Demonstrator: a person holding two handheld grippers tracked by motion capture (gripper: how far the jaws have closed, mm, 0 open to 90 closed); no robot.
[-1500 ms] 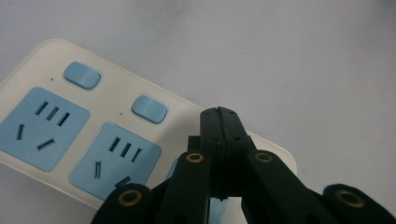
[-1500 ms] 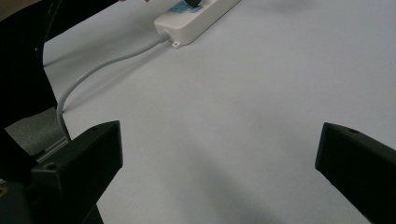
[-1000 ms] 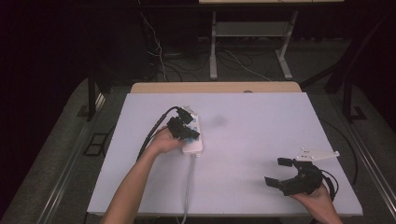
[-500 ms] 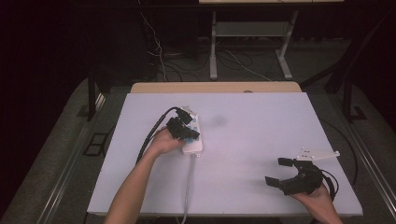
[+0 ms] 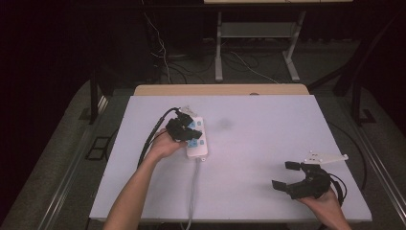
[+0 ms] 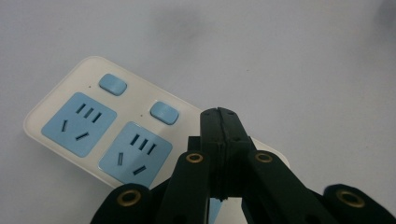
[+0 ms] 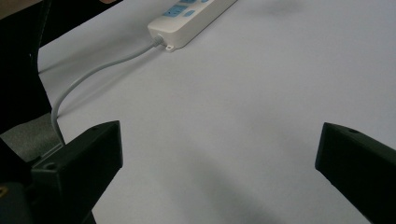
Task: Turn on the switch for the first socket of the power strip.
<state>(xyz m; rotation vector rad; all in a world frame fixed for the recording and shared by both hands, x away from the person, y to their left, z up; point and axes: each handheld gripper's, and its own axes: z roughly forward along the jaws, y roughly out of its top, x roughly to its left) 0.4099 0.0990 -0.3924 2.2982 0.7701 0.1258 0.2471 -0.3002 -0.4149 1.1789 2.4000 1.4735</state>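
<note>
A white power strip (image 5: 198, 143) with blue sockets and blue switches lies on the table, left of centre. In the left gripper view the strip (image 6: 93, 135) lies flat with two sockets and two switches showing. My left gripper (image 6: 220, 113) hovers over the strip with its jaws pressed together and nothing between them. In the high view the left gripper (image 5: 182, 128) sits over the strip's left side. My right gripper (image 5: 286, 176) rests near the table's front right corner, jaws wide apart and empty. From the right gripper view the strip (image 7: 191, 16) lies far off, its grey cord (image 7: 93, 77) trailing away.
The strip's grey cord (image 5: 193, 191) runs down to the table's front edge. The left gripper's black cable (image 5: 151, 136) curves off the left side. A white plate (image 5: 325, 156) sticks out beside the right gripper. A wooden board edge (image 5: 220, 90) lines the table's far side.
</note>
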